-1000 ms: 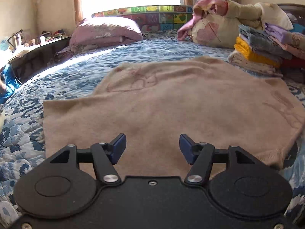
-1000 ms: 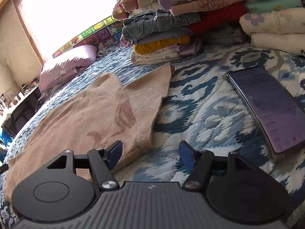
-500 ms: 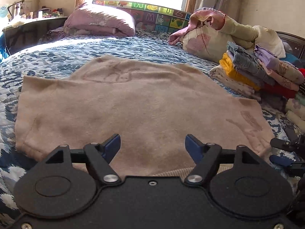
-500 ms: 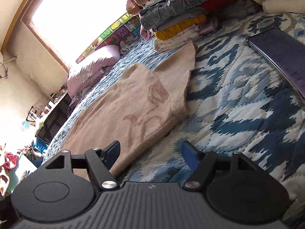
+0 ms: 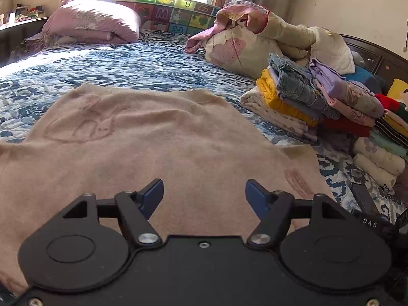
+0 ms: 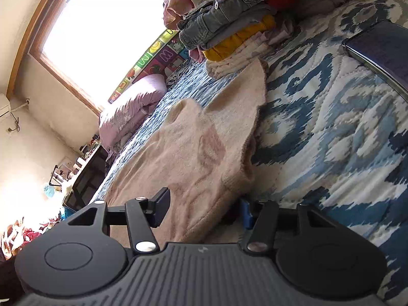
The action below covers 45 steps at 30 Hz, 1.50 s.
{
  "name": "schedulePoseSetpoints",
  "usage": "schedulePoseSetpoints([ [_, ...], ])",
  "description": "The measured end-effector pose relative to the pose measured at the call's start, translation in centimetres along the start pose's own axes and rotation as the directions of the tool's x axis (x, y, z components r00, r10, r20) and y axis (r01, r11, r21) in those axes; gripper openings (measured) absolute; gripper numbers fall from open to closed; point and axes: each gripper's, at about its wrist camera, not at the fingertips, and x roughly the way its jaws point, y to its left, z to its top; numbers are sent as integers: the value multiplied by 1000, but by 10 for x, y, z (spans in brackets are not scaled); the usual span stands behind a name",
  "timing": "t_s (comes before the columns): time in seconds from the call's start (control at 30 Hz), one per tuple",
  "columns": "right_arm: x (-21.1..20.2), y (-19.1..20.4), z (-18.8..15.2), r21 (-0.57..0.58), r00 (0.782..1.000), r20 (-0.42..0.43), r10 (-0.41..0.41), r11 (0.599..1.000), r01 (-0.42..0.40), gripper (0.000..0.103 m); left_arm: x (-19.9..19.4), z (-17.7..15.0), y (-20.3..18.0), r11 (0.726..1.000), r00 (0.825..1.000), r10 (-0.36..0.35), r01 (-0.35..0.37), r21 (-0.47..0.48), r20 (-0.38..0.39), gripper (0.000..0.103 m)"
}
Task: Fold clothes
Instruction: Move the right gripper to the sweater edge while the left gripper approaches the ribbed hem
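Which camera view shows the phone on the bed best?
The right wrist view: the phone lies dark and flat on the blue quilt, cut by the frame edge. The left wrist view does not show it.

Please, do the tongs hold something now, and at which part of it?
Nothing is gripped yet. The right tongs are closing around the sweater's near corner edge, not yet pressing it. The left tongs are open above it.

I'm facing a bright window (image 6: pixel 102 33) in a wooden frame, daylight washing the cream walls (image 5: pixel 357 5). The bed's blue-and-white quilt (image 5: pixel 153 63) runs to a colourful alphabet mat (image 5: pixel 163 5) propped under the sill, a pink pillow (image 5: pixel 89 25) before it. A dark cluttered side table (image 6: pixel 84 181) stands beside the bed
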Motion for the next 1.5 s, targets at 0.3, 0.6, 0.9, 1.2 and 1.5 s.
schedulePoseSetpoints([
  [0.3, 8, 8, -2, -72, 1000, -4, -23, 997, 22, 45, 68, 61, -38, 992, 996, 80, -75, 99, -49, 71],
  [0.6, 8, 13, -4, -92, 999, -9, -42, 995, 41, 47, 161, 96, -93, 991, 987, 60, -42, 124, -148, 55],
  [0.9, 13, 27, -9, -186, 999, -28, -43, 982, 37, 67, 248, 125, -133, 975, 957, 147, -98, 201, -249, 52],
  [1.2, 7, 29, -8, -182, 999, -4, -51, 982, 50, 63, 299, 115, -141, 951, 911, 228, -133, 278, -344, 43],
  [1.5, -11, 47, -8, -294, 996, 70, -46, 954, 65, 23, 282, 120, -113, 979, 933, 121, -56, 196, -338, 5],
])
